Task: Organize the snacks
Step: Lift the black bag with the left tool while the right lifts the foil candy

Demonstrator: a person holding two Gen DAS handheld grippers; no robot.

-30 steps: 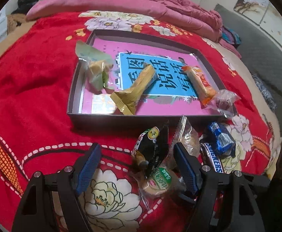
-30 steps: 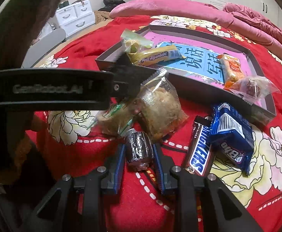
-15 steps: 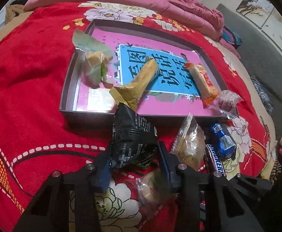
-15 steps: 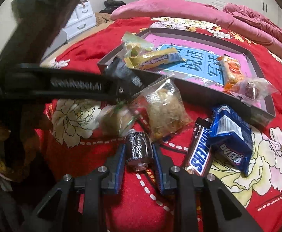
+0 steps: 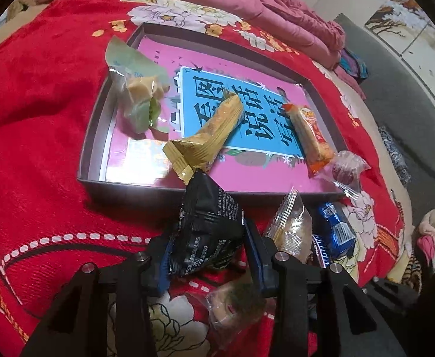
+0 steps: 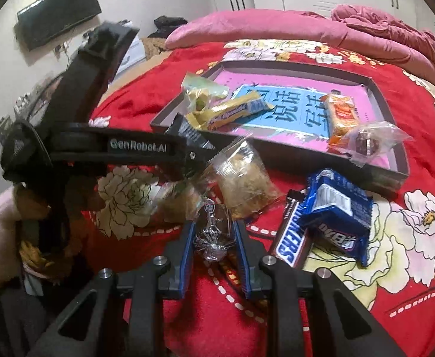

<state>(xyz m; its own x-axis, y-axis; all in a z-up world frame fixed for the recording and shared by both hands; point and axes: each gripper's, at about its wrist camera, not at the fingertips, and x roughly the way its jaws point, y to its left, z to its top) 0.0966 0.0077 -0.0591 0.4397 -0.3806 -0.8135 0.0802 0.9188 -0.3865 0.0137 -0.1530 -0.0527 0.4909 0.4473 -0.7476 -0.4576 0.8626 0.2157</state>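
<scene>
left wrist view: left gripper (image 5: 207, 251) clamped on a black snack packet (image 5: 207, 229), blue pads pressed to its sides, packet standing up between them and lifted off the red floral blanket (image 5: 35, 113); jaws just drawn in from a wider spread onto the packet. beyond the packet, a shallow dark box (image 5: 128, 192) with a pink and blue printed sheet on its floor. inside the box: a pale green wrapped cake (image 5: 137, 98) at the left wall, a gold wafer pack (image 5: 208, 132) lying diagonally in the middle, an orange wrapped biscuit (image 5: 309, 131) to the right. a clear-wrapped dark sweet (image 5: 347, 169) resting on the box's near right corner. on the blanket just right of the gripper – a clear bag of pale crumbly snack (image 5: 291, 226), a blue packet (image 5: 335, 229). under the gripper, a blurred clear-wrapped round cake (image 5: 235, 300).

right wrist view: right gripper (image 6: 214, 245) clenched tight on a small silver foil-wrapped sweet (image 6: 213, 238), held a little above the blanket. to the right, a snickers bar (image 6: 291, 235) with the blue packet lying partly over it. ahead, the clear bag of crumbly snack, then the dark box with its four snacks. at left – the other gripper seen side-on, a corner of the black packet poking out by the box's near edge.
</scene>
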